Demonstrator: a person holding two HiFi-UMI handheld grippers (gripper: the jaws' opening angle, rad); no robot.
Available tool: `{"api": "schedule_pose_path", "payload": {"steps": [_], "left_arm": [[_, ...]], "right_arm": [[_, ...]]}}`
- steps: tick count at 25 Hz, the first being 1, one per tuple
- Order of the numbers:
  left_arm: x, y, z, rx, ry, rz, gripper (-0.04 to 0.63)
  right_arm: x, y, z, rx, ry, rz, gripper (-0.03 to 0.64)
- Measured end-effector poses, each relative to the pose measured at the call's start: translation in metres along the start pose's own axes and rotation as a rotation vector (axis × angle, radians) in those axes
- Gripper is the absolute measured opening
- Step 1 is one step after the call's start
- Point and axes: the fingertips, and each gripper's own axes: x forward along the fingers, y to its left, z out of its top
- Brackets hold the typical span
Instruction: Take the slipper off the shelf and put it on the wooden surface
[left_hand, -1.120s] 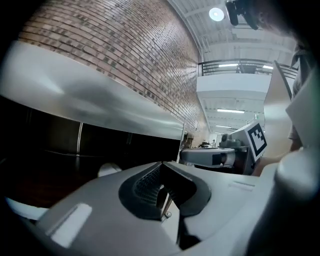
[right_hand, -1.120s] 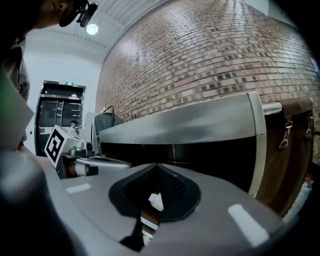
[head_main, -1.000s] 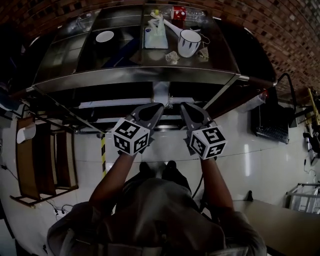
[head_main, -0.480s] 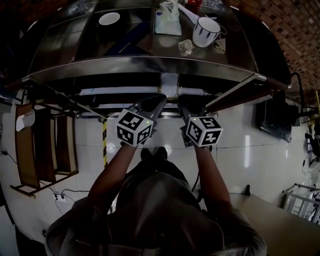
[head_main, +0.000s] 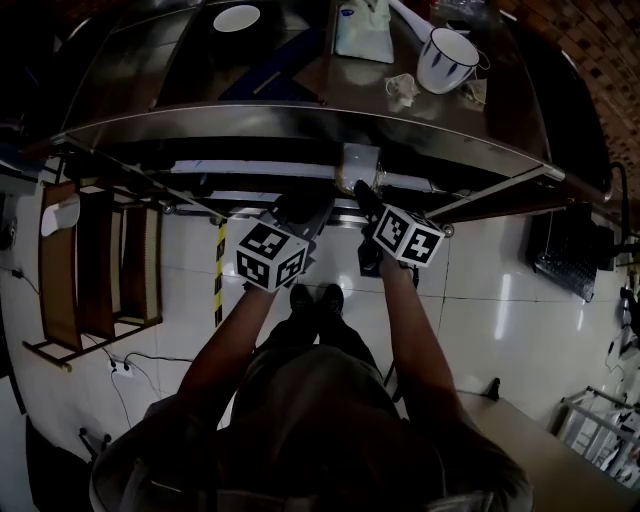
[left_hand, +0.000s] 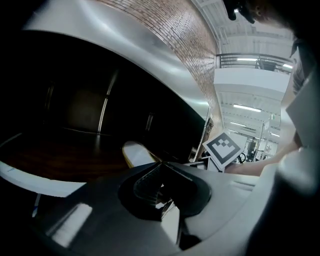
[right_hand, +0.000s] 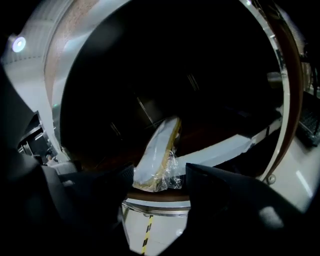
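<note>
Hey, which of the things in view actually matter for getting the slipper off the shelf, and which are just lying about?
Job in hand:
slipper, wrapped in clear plastic
shelf it lies on
right claw, jaws opening either side of the slipper
left claw, shut

Lying about, on the table top:
white bowl
striped mug
white packet
crumpled wrapper

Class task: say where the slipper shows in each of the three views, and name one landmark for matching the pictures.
Head view: not visible; the metal table top covers the shelf.
Left gripper view: slipper at centre, just beyond the jaw tips.
Right gripper view: slipper at centre, plastic-wrapped, between the right gripper's opening jaws.
Landmark: yellow-black floor tape, in the head and right gripper views only.
</note>
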Motion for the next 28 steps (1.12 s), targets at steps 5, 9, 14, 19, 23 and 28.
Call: {"api": "schedule_pose_path", "payload": {"steps": [5, 9, 14, 19, 23, 28], "left_arm": [[-0.011, 0.012, -0.004, -0.019, 0.000, 0.038, 0.003], [-0.016, 0.017, -0.003, -0.032, -0.013, 0.055, 0.003], [-0.023, 0.017, -0.003, -0.043, -0.031, 0.070, 0.003], [-0.037, 0.014, 0.000, -0.040, -0.056, 0.097, 0.003], [-0.061, 0.020, 0.002, -0.042, -0.081, 0.150, 0.003], [-0.100, 0.032, 0.001, -0.054, -0.122, 0.231, 0.003]], "right_arm": [[0.020, -0.001, -0.014, 0.055, 0.073, -0.015, 0.283], [0.022, 0.011, -0.014, 0.023, 0.090, 0.025, 0.150], [0.007, 0.030, -0.002, -0.035, 0.048, 0.120, 0.076], [-0.010, 0.061, -0.004, -0.123, 0.064, 0.221, 0.057], [-0.018, 0.090, -0.011, -0.205, 0.089, 0.283, 0.055], [-0.020, 0.132, -0.029, -0.301, 0.135, 0.371, 0.055]]}}
